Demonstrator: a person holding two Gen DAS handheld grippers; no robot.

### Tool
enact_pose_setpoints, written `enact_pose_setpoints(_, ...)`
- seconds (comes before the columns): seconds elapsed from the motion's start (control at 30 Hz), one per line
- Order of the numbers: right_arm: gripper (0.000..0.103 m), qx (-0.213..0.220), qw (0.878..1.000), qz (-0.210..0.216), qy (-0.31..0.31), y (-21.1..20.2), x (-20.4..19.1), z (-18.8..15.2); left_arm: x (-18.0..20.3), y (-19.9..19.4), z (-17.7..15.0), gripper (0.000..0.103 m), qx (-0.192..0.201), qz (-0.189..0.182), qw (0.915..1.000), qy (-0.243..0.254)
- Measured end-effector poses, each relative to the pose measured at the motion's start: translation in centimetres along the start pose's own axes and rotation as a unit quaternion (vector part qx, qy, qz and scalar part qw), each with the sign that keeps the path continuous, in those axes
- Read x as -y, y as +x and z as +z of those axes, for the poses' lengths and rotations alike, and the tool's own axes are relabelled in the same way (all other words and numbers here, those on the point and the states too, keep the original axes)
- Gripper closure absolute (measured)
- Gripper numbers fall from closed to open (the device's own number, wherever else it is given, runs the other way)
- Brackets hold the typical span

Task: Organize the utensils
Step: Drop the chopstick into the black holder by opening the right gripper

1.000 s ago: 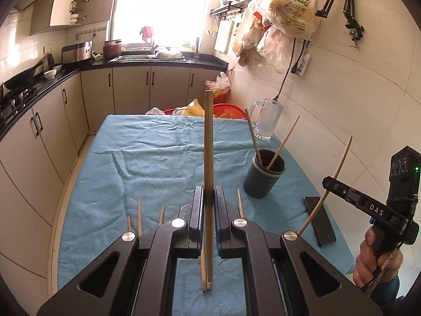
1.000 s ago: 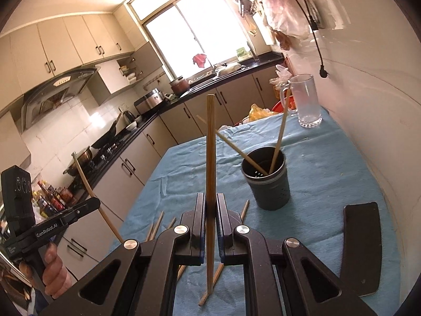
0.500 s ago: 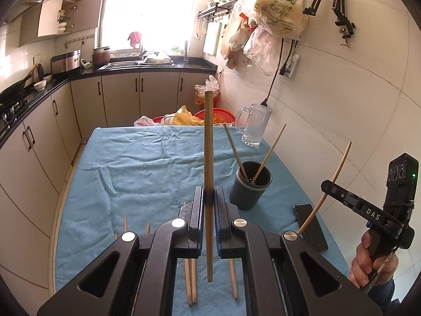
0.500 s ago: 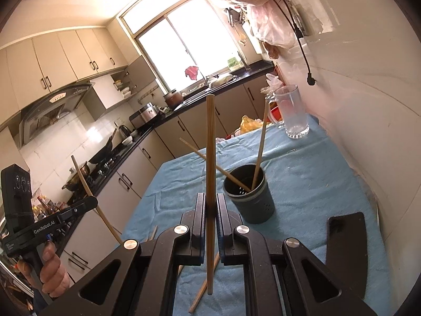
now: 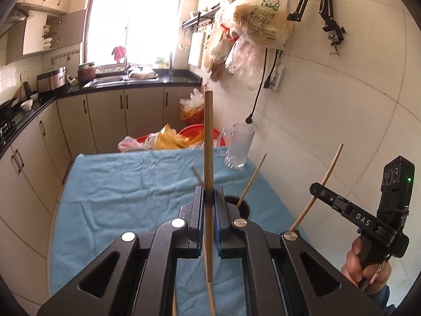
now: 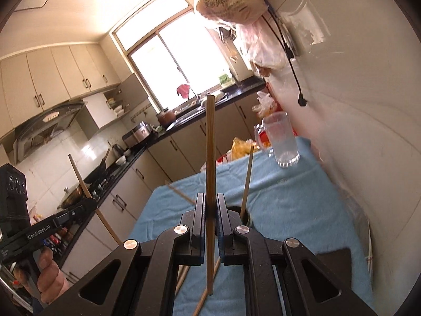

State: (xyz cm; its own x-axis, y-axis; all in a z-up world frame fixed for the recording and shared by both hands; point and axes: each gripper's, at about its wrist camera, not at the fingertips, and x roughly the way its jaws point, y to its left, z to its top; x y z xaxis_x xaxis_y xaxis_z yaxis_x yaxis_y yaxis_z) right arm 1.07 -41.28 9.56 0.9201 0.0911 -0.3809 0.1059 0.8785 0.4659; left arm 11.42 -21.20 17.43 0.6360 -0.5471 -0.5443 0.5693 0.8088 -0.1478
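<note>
Both pairs of jaws are clamped tight, the left gripper (image 5: 209, 204) on one upright chopstick (image 5: 208, 142) and the right gripper (image 6: 210, 208) on another chopstick (image 6: 210, 142). Just beyond them on the blue cloth (image 5: 126, 184) stands the dark holder (image 5: 243, 206), two sticks already in it. I'd say this is the carry step; next each tip must be lined up over the holder's mouth before letting go.
</note>
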Motion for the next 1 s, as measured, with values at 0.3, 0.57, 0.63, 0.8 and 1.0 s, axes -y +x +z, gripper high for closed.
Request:
enact_pose_setpoints(0.3, 0.095, 0.036, 0.999, -0.017, 0.020, 1.9, 1.4, 4.6, 1.4, 2.9, 5.1, 0.096, 0.029, -0.015, 0.9994, -0.012)
enact_pose_setpoints(0.57, 0.095, 0.038, 0.998, -0.032, 0.039, 5.1, 2.7, 6.1, 0.9, 7.0, 6.3, 0.096, 0.038, -0.017, 0.9977, -0.053)
enact_pose_setpoints(0.63, 0.095, 0.038, 0.998, -0.042, 0.038, 5.9, 3.1, 6.0, 0.5, 8.6, 5.9, 0.096, 0.032, -0.017, 0.9969, -0.070)
enact_pose_setpoints(0.8, 0.095, 0.013, 0.997, -0.051, 0.049, 8.5, 4.5, 5.3, -0.4, 12.2, 4.1, 0.096, 0.015, -0.023, 0.9953, -0.093)
enact_pose_setpoints(1.0, 0.095, -0.031, 0.996, -0.057, 0.054, 11.8, 5.5, 3.2, -0.4, 15.7, 1.4, 0.096, -0.018, -0.027, 0.9957, -0.087)
